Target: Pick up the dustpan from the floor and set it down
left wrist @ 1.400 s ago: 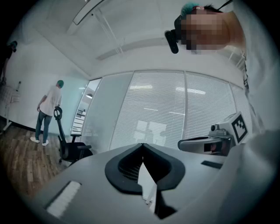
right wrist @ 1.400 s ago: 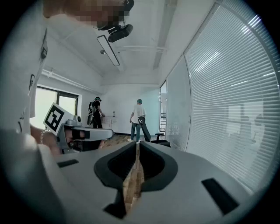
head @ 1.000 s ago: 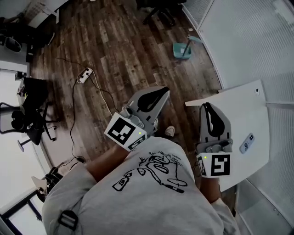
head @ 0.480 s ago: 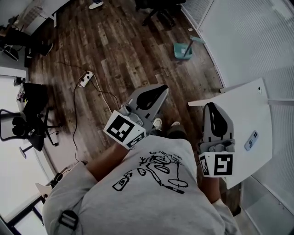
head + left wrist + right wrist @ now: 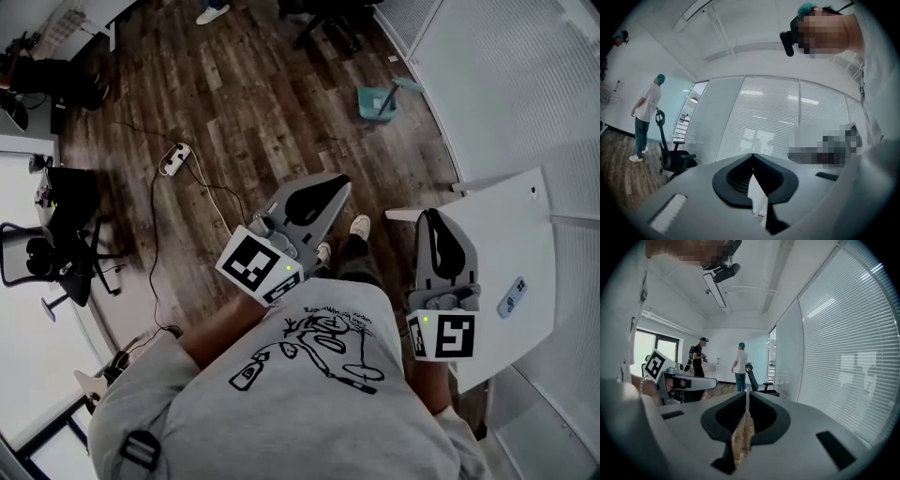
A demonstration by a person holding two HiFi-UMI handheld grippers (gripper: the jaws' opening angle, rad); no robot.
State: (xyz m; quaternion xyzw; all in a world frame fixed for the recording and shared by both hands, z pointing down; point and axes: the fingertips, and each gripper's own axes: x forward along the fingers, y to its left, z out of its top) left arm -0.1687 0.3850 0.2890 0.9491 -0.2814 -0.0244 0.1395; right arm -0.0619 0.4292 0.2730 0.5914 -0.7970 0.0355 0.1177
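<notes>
At upper right, the teal plastic dustpan (image 5: pixel 375 101) lay untouched on the floor; you had only stepped toward it, left gripper (image 5: pixel 339 184) and right gripper (image 5: pixel 427 217) both closed, empty

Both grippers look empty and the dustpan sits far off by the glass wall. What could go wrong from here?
1. The white table has a corner right beside the right gripper; a step forward might clip it.
2. The cable from the power strip trails over the floor towards the person's feet, a possible trip.
3. The dustpan sits close to the glass wall, and the left gripper and right gripper are shut, so a late opening could knock it.
</notes>
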